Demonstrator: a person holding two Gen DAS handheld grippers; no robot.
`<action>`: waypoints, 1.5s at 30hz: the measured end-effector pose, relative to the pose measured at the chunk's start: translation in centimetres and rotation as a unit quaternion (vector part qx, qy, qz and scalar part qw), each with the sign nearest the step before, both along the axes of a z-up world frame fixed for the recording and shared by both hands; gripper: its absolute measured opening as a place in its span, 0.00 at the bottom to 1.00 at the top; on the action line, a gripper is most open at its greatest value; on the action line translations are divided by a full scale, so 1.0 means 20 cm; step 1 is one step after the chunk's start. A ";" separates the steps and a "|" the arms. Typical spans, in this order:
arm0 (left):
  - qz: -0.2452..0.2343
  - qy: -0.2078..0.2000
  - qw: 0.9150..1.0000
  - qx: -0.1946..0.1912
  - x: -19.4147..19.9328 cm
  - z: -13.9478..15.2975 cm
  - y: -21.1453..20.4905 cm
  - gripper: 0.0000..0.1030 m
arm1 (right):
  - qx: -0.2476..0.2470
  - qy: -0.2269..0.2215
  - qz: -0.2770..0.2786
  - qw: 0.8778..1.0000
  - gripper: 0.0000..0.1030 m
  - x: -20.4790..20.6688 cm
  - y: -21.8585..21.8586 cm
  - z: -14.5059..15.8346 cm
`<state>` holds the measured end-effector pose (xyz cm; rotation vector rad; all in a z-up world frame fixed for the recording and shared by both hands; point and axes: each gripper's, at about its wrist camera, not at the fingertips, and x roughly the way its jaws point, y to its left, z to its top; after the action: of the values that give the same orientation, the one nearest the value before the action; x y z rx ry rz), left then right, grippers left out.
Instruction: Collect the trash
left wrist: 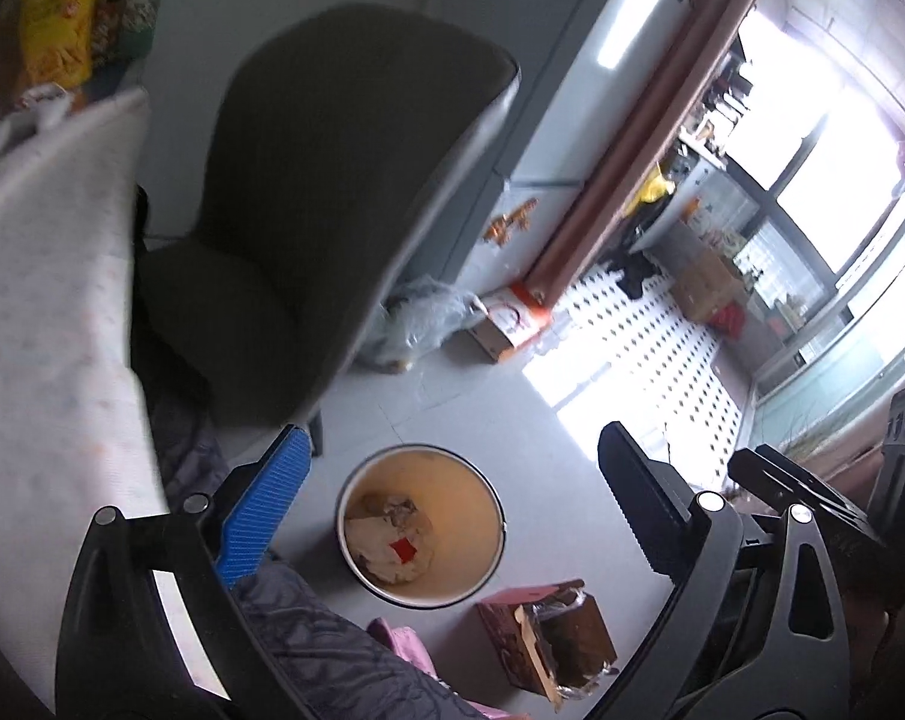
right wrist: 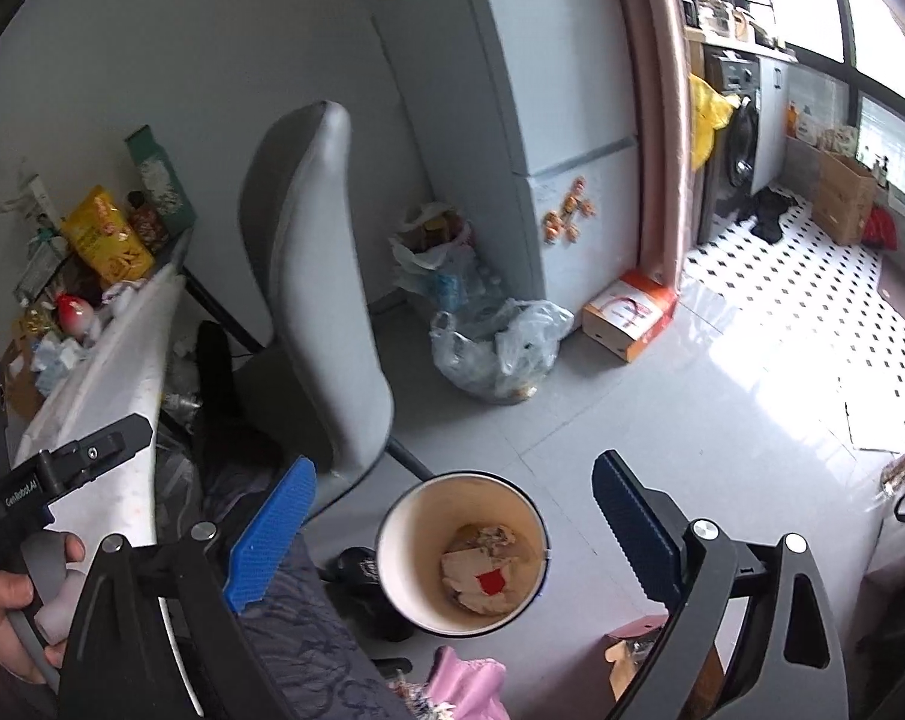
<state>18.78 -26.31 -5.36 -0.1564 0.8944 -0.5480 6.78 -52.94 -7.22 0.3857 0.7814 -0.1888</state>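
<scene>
Left tool (left wrist: 452, 516) w/ fingers wide apart, nothing between; right tool (right wrist: 452, 522) same, spread & empty. Both hang above the bin (right wrist: 461, 558), which sits on the grey floor (right wrist: 662, 396) and shows framed between each tool's fingertips. Trash (right wrist: 482, 576) lies at the bin bottom: crumpled paper w/ a red scrap. Only readable writing: "GenRobot.AI" on the left tool's body, seen in the right wrist view, gripped by a hand (right wrist: 8, 612). Grey chair (right wrist: 314, 312) stands just behind the bin; table (right wrist: 110, 372) edge to the left, cluttered w/ packets. Brown box (left wrist: 548, 624) near the bin, plastic bag (right wrist: 500, 348) further back by the fridge (right wrist: 572, 120). Open floor to the right, toward the tiled area.
</scene>
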 end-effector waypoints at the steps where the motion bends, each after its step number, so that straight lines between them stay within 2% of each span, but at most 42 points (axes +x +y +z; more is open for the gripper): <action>1: 0.003 -0.007 1.000 0.001 -0.02 0.03 0.03 0.94 | -0.001 -0.006 0.003 1.000 0.93 -0.01 0.02 0.02; 11: 0.053 -0.069 0.996 0.000 -0.22 0.34 0.34 0.94 | -0.004 -0.047 0.026 0.999 0.93 -0.09 0.25 0.29; 14: 0.056 -0.084 0.995 0.013 -0.26 0.41 0.42 0.94 | -0.011 -0.057 0.039 0.998 0.93 -0.11 0.33 0.37; 16: 0.061 -0.104 0.992 0.031 -0.32 0.47 0.48 0.94 | -0.016 -0.071 0.043 0.996 0.93 -0.12 0.38 0.43; 19: 0.063 -0.123 0.990 0.034 -0.39 0.54 0.57 0.94 | -0.020 -0.087 0.056 0.994 0.93 -0.16 0.46 0.50; 24: 0.094 -0.151 0.983 0.037 -0.50 0.66 0.72 0.94 | -0.031 -0.106 0.074 0.991 0.93 -0.20 0.59 0.62; 34: 0.151 -0.170 0.973 0.043 -0.72 0.72 0.99 0.94 | -0.034 -0.139 0.114 0.983 0.93 -0.28 0.87 0.74; 45: 0.204 -0.191 0.959 0.040 -0.87 0.68 1.20 0.94 | -0.043 -0.175 0.132 0.975 0.93 -0.37 1.08 0.74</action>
<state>1.32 -2.33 8.30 -0.1496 0.4843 -0.1464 -0.54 -31.42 7.49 0.2200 0.4670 0.0937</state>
